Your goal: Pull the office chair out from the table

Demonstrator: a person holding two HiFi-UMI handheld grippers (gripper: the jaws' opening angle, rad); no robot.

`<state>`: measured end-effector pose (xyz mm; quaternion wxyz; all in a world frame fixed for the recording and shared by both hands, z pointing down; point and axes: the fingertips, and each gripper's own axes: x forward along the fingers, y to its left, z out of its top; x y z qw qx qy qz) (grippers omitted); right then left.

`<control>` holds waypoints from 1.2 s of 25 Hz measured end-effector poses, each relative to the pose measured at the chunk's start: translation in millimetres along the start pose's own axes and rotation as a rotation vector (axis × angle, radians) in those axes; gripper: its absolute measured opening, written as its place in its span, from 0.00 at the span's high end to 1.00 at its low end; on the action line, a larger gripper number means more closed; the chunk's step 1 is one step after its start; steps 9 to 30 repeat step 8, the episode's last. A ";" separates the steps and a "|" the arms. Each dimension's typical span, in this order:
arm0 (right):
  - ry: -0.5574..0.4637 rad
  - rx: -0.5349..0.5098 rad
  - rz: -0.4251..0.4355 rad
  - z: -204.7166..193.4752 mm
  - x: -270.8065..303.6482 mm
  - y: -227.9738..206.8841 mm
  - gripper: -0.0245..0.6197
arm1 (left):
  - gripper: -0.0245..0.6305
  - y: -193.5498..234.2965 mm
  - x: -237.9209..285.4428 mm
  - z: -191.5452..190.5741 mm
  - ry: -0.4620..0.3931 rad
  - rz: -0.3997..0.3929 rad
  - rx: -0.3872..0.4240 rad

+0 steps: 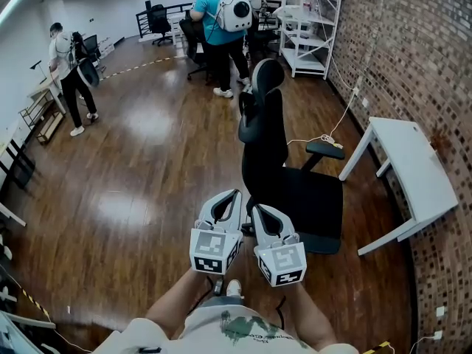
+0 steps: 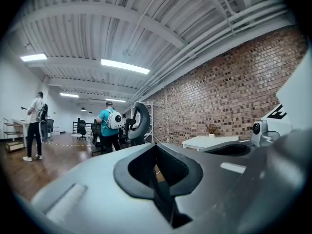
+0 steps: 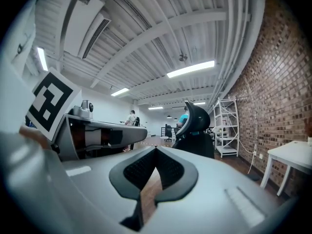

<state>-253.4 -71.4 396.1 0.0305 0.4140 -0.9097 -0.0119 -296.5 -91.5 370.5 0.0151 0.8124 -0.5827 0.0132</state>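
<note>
Head view: the office chair (image 1: pixel 284 190) stands on the wood floor near the white bench (image 1: pixel 413 168). The left claw (image 1: pixel 234 195) and right claw (image 1: pixel 258 209) sit side by side at its seat edge.

Left gripper view: the jaws are closed together and hold nothing.

Right gripper view: the same, closed and empty.

The chair is bulky but probably rolls easily. Its stiff backrest looks like the best place to take hold.

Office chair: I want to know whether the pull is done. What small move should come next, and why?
Probably just draw both grippers back and stop: the office chair stands wholly outside the white table, none of it under the top, and the left gripper and right gripper are shut on nothing, with only floor showing past their jaws.
</note>
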 end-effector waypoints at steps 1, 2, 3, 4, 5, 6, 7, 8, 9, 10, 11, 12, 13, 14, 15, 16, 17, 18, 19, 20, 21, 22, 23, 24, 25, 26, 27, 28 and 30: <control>-0.003 -0.001 0.000 1.1 -0.4 1.1 0.95 | 0.94 -1.1 -0.7 0.2 0.000 -0.002 0.002; -0.003 -0.001 0.000 1.4 -0.6 1.6 0.95 | 0.94 -2.1 -0.9 -0.2 0.002 -0.004 0.004; -0.001 0.001 -0.001 0.8 -0.8 1.3 0.95 | 0.94 -2.9 -0.8 -0.7 0.003 -0.005 0.005; 0.002 0.006 -0.002 -0.3 -1.0 0.7 0.95 | 0.94 -3.6 -0.6 -1.2 0.002 -0.006 0.005; 0.004 0.010 -0.003 -1.3 -1.1 0.2 0.95 | 0.94 -4.0 -0.4 -1.5 0.001 -0.006 0.004; 0.003 0.013 -0.003 -1.9 -1.1 -0.1 0.95 | 0.94 -4.2 -0.2 -1.8 -0.001 -0.006 0.004; 0.002 0.016 -0.003 -2.3 -1.2 -0.2 0.95 | 0.94 -4.4 -0.1 -2.0 -0.002 -0.006 0.004; 0.001 0.018 -0.003 -2.7 -1.3 -0.2 0.95 | 0.94 -4.5 -0.1 -2.2 -0.003 -0.006 0.004; 0.001 0.018 -0.003 -2.7 -1.3 -0.2 0.95 | 0.94 -4.5 -0.1 -2.2 -0.003 -0.006 0.004; 0.001 0.018 -0.003 -2.7 -1.3 -0.2 0.95 | 0.94 -4.5 -0.1 -2.2 -0.003 -0.006 0.004; 0.001 0.018 -0.003 -2.7 -1.3 -0.2 0.95 | 0.94 -4.5 -0.1 -2.2 -0.003 -0.006 0.004; 0.001 0.018 -0.003 -2.7 -1.3 -0.2 0.95 | 0.94 -4.5 -0.1 -2.2 -0.003 -0.006 0.004; 0.001 0.018 -0.003 -2.7 -1.3 -0.2 0.95 | 0.94 -4.5 -0.1 -2.2 -0.003 -0.006 0.004; 0.001 0.018 -0.003 -2.7 -1.3 -0.2 0.95 | 0.94 -4.5 -0.1 -2.2 -0.003 -0.006 0.004; 0.001 0.018 -0.003 -2.7 -1.3 -0.2 0.95 | 0.94 -4.5 -0.1 -2.2 -0.003 -0.006 0.004; 0.001 0.018 -0.003 -2.7 -1.3 -0.2 0.95 | 0.94 -4.5 -0.1 -2.2 -0.003 -0.006 0.004; 0.001 0.018 -0.003 -2.7 -1.3 -0.2 0.95 | 0.94 -4.5 -0.1 -2.2 -0.003 -0.006 0.004; 0.001 0.018 -0.003 -2.7 -1.3 -0.2 0.95 | 0.94 -4.5 -0.1 -2.2 -0.003 -0.006 0.004; 0.001 0.018 -0.003 -2.7 -1.3 -0.2 0.95 | 0.94 -4.5 -0.1 -2.2 -0.003 -0.006 0.004; 0.001 0.018 -0.003 -2.7 -1.3 -0.2 0.95 | 0.94 -4.5 -0.1 -2.2 -0.003 -0.006 0.004; 0.001 0.018 -0.003 -2.7 -1.3 -0.2 0.95 | 0.94 -4.5 -0.1 -2.2 -0.003 -0.006 0.004; 0.001 0.018 -0.003 -2.7 -1.3 -0.2 0.95 | 0.94 -4.5 -0.1 -2.2 -0.003 -0.006 0.004; 0.001 0.018 -0.003 -2.7 -1.3 -0.2 0.95 | 0.94 -4.5 -0.1 -2.2 -0.003 -0.006 0.004; 0.001 0.018 -0.003 -2.7 -1.3 -0.2 0.95 | 0.94 -4.5 -0.1 -2.2 -0.003 -0.006 0.004; 0.001 0.018 -0.003 -2.7 -1.3 -0.2 0.95 | 0.94 -4.5 -0.1 -2.2 -0.003 -0.006 0.004; 0.001 0.018 -0.003 -2.7 -1.3 -0.2 0.95 | 0.94 -4.5 -0.1 -2.2 -0.003 -0.006 0.004; 0.001 0.018 -0.003 -2.7 -1.3 -0.2 0.95 | 0.94 -4.5 -0.1 -2.2 -0.003 -0.006 0.004; 0.001 0.018 -0.003 -2.7 -1.3 -0.2 0.95 | 0.94 -4.5 -0.1 -2.2 -0.003 -0.006 0.004; 0.001 0.018 -0.003 -2.7 -1.3 -0.2 0.95 | 0.94 -4.5 -0.1 -2.2 -0.003 -0.006 0.004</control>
